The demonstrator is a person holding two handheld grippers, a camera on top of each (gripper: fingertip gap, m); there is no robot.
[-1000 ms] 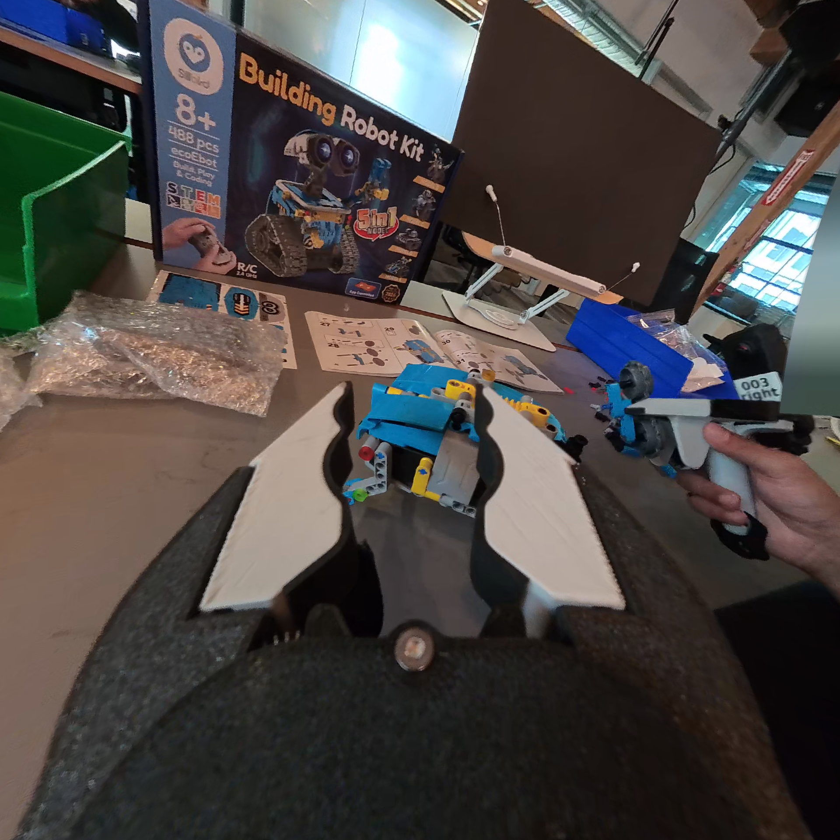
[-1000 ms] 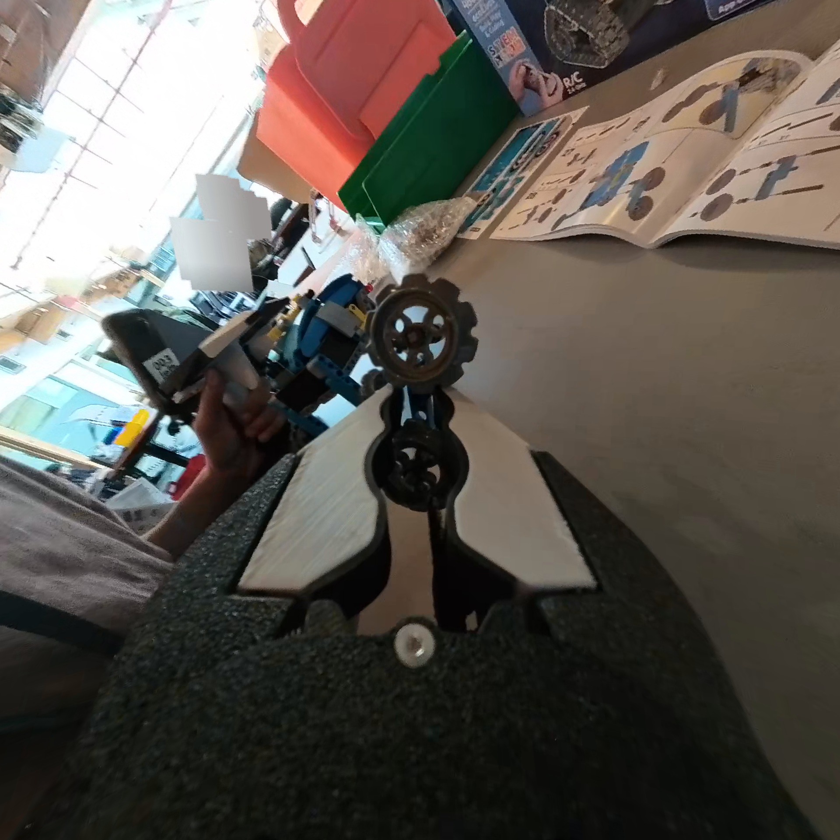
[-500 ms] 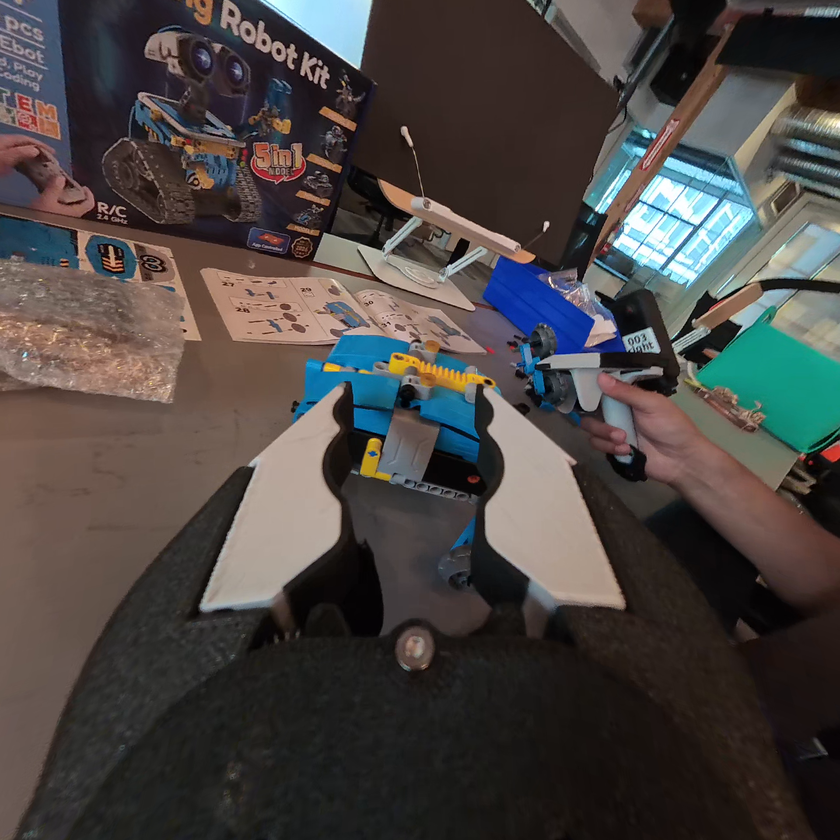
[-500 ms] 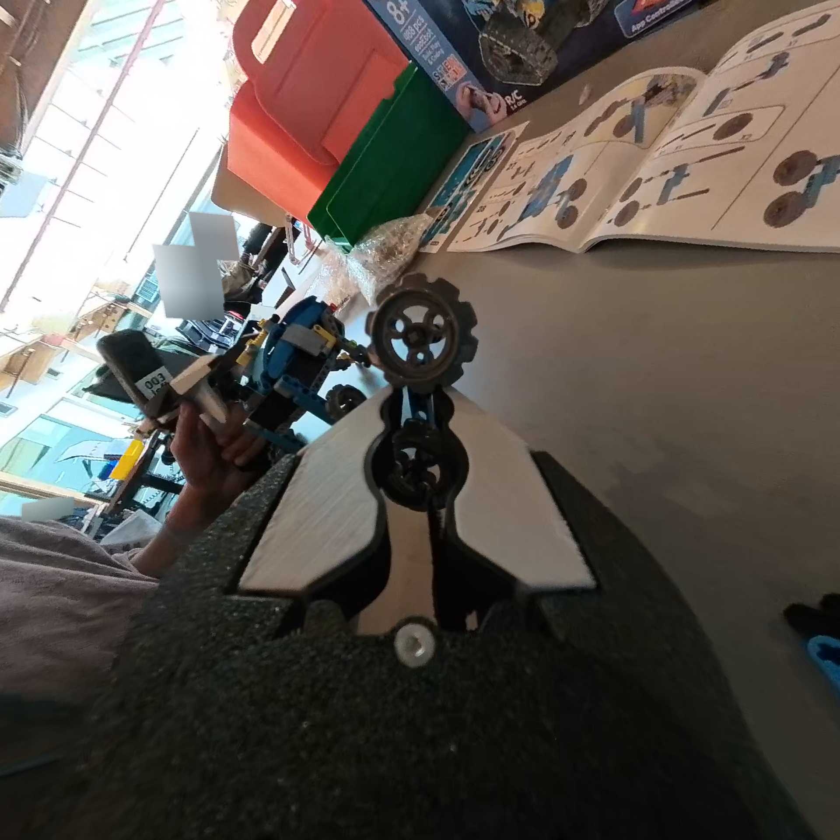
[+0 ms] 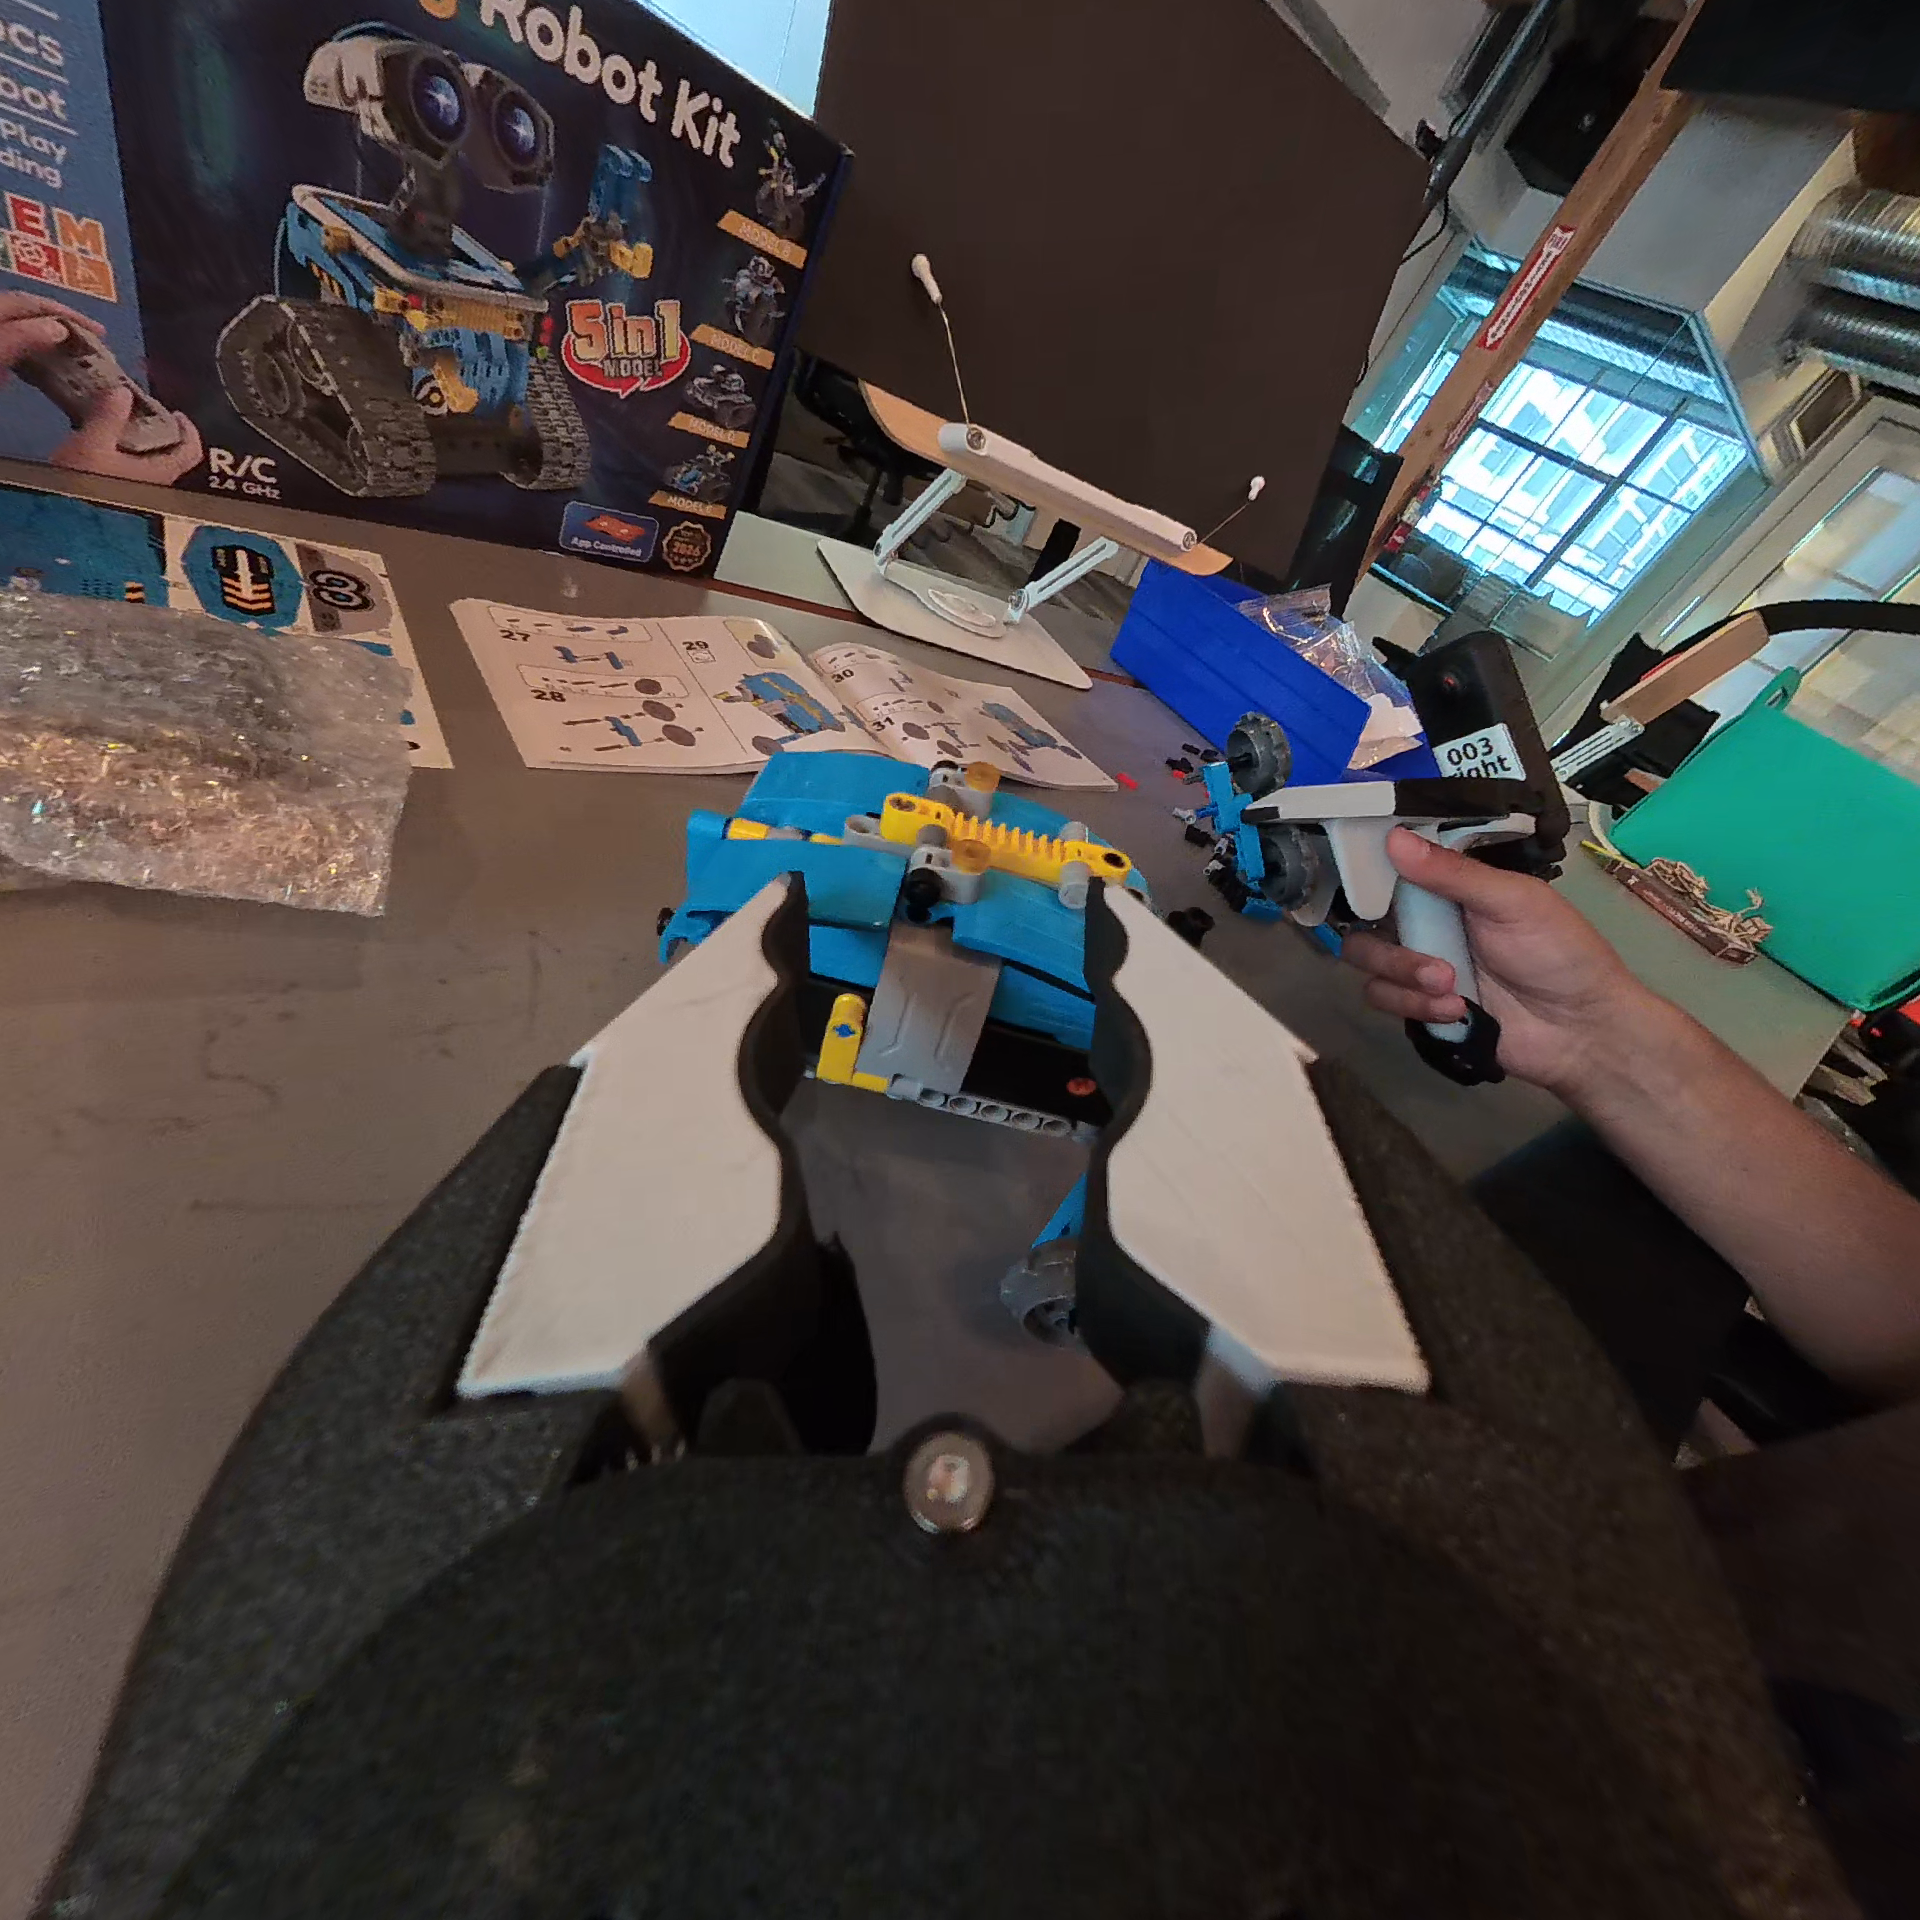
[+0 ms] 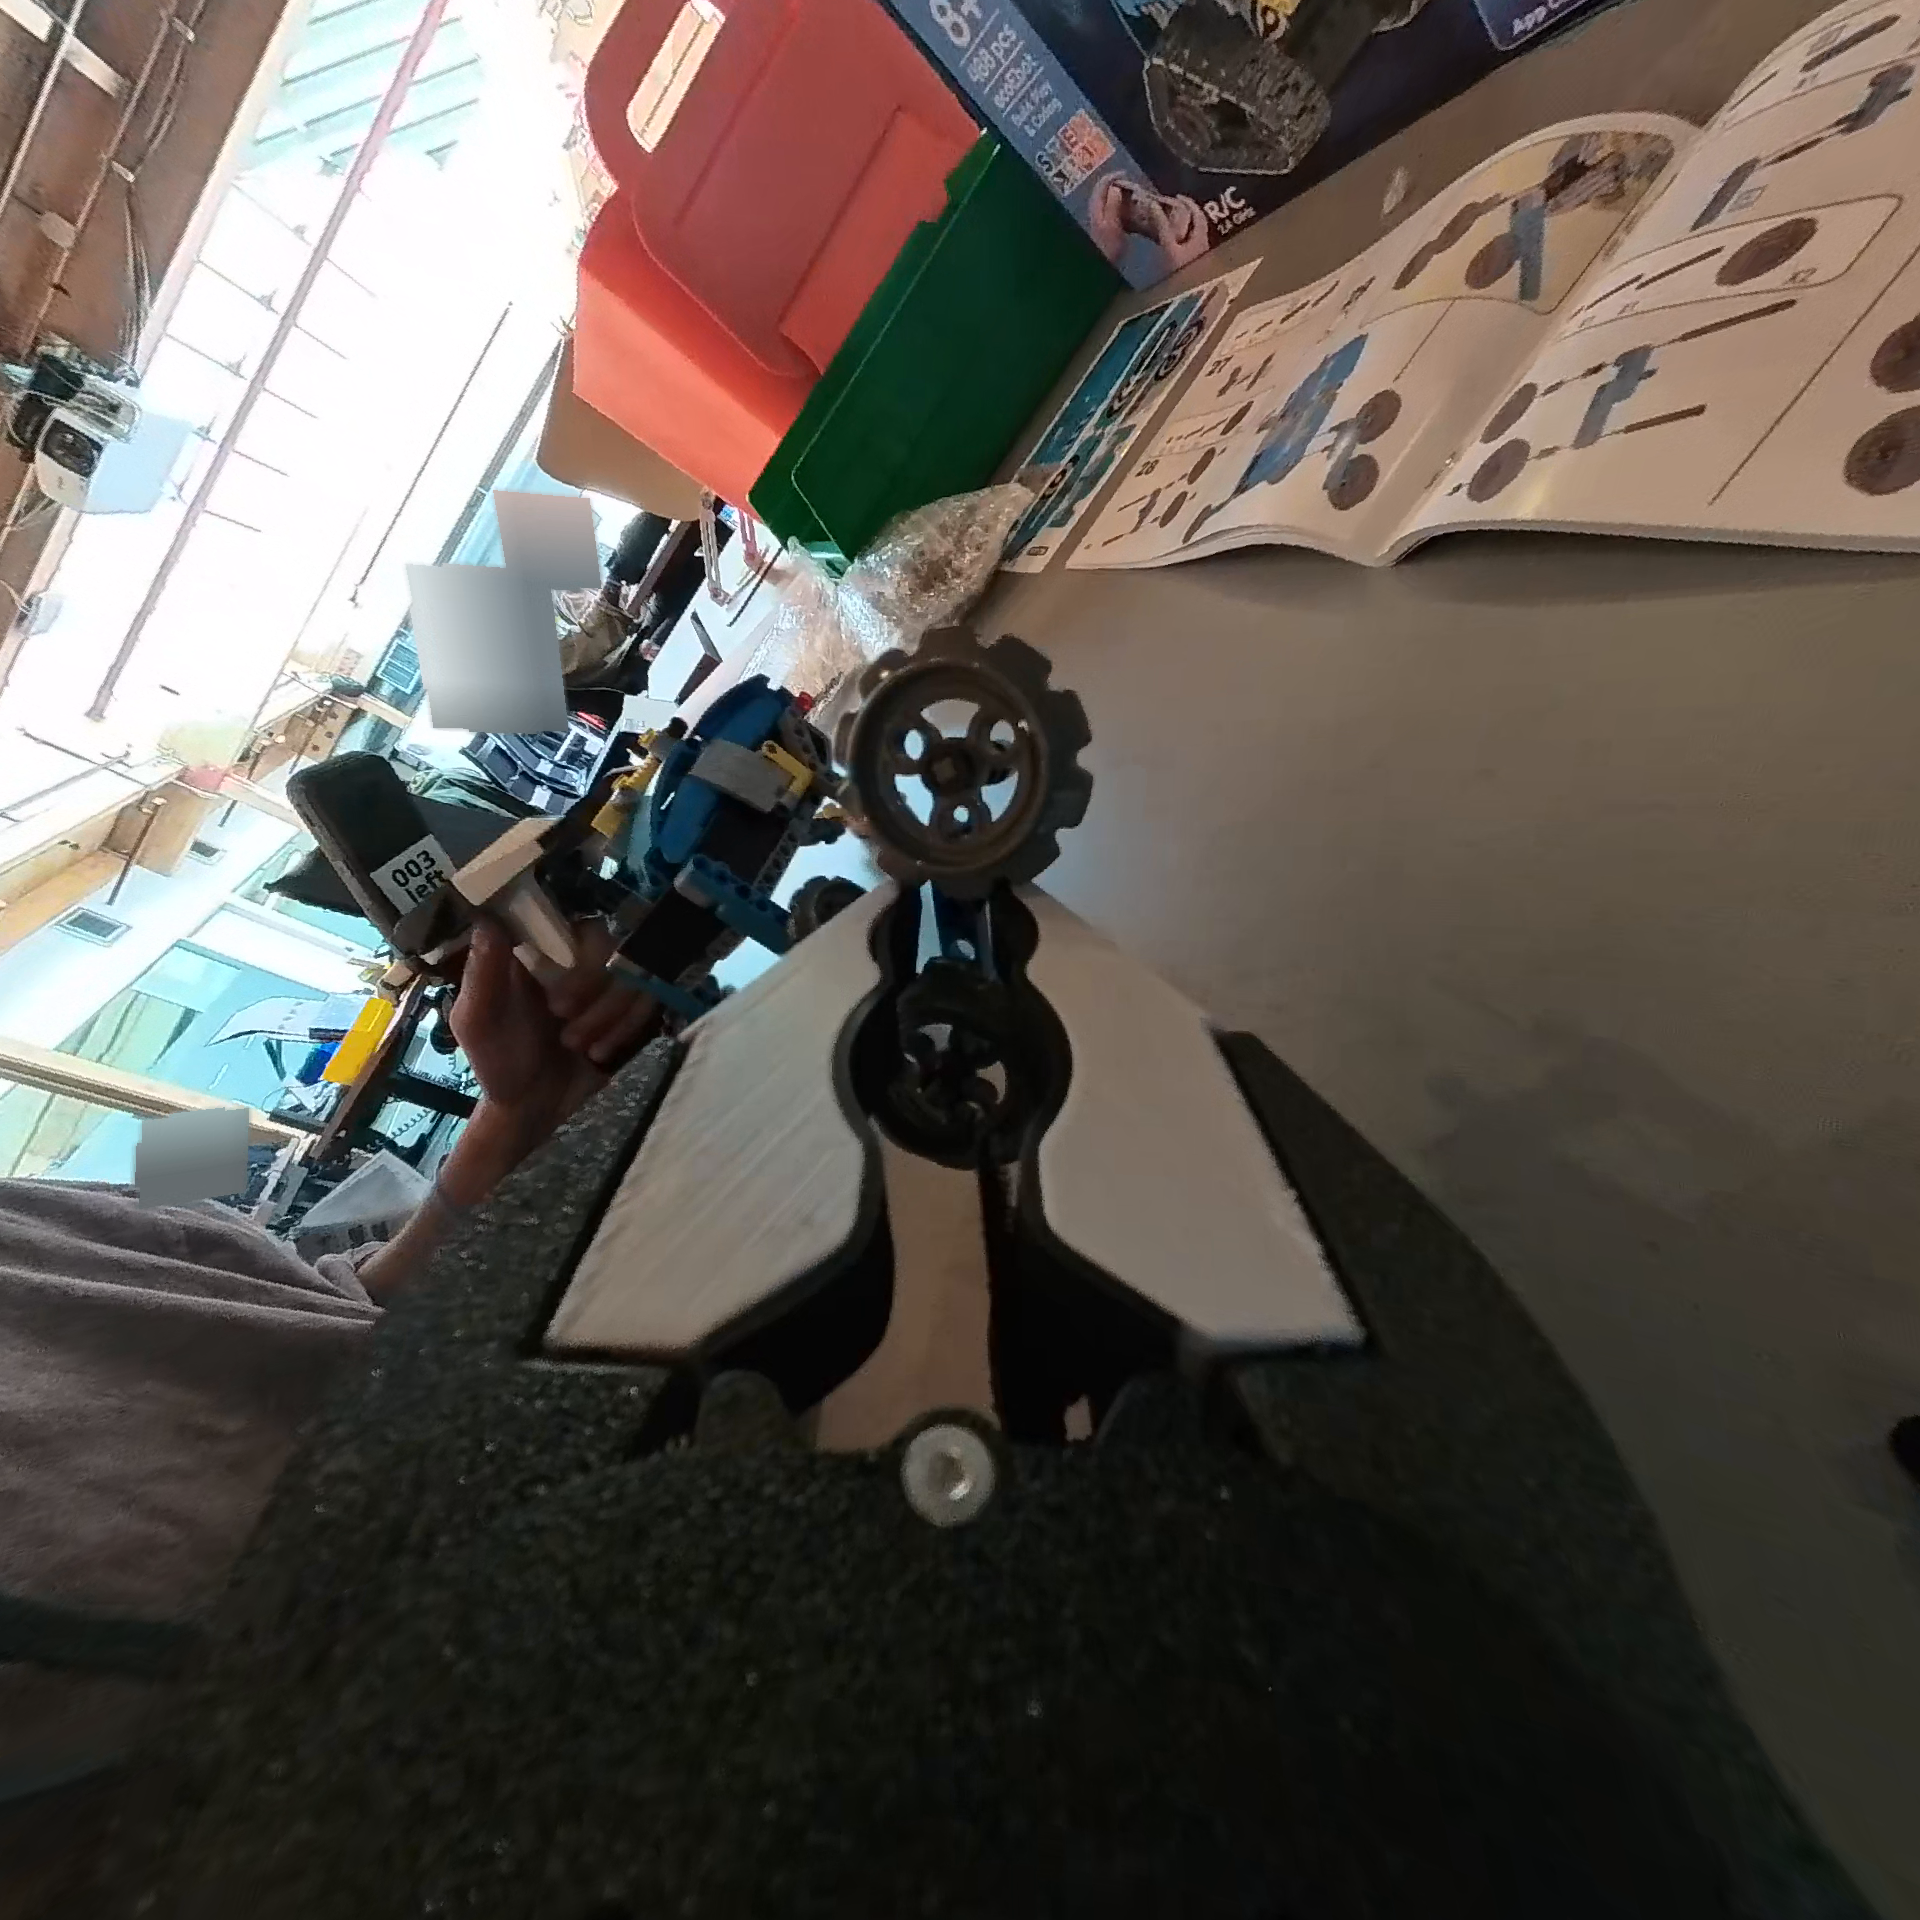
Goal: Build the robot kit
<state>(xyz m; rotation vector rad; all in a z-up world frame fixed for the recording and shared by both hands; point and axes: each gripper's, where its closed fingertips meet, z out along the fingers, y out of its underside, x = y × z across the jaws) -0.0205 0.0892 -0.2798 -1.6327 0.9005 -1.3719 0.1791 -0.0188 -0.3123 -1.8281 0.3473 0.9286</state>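
My left gripper point(image 5: 940, 904) has its fingers on either side of a blue toy robot body point(image 5: 883, 883) with a yellow toothed rack on top, and looks shut on its dark base. A blue beam with a grey wheel point(image 5: 1044, 1283) hangs from it under my right finger. My right gripper point(image 6: 956, 914) is shut on a blue beam with two grey toothed wheels point(image 6: 966, 769); one wheel sticks out past the tips, the other sits between the fingers. A hand holds this gripper point(image 5: 1262, 821) to the right of the body. The left gripper point(image 6: 509, 883) and the body point(image 6: 717, 831) also show in the right wrist view.
An open instruction booklet point(image 5: 727, 696) and the kit's box point(image 5: 436, 270) lie beyond the body. A crinkled plastic bag point(image 5: 187, 758) is at the left, and a blue bin point(image 5: 1236, 665) with small loose parts point(image 5: 1195, 769) at the right. Green and red bins point(image 6: 935, 353) stand at the far left.
My left gripper swung to the right and the blue body now shows its top with the yellow rack. My right gripper kept hold of the wheel piece and shifted slightly.
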